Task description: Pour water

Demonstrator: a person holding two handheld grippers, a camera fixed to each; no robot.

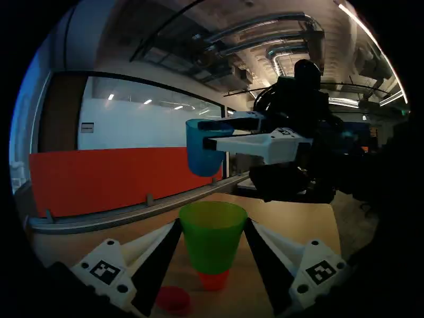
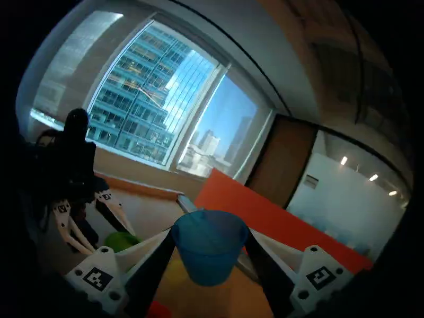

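Left gripper view: the left hand-held gripper point(image 1: 213, 225) pinches the green cup point(image 1: 213, 249) low over the counter point(image 1: 312, 228). The right hand-held gripper point(image 2: 209, 236) clamps the blue cup point(image 2: 208, 257), raised and upright. Tilted before it is above the green rim, it could spill.

Green cup point(image 2: 121, 241) mostly behind a finger of the right hand-held gripper point(image 2: 209, 236).
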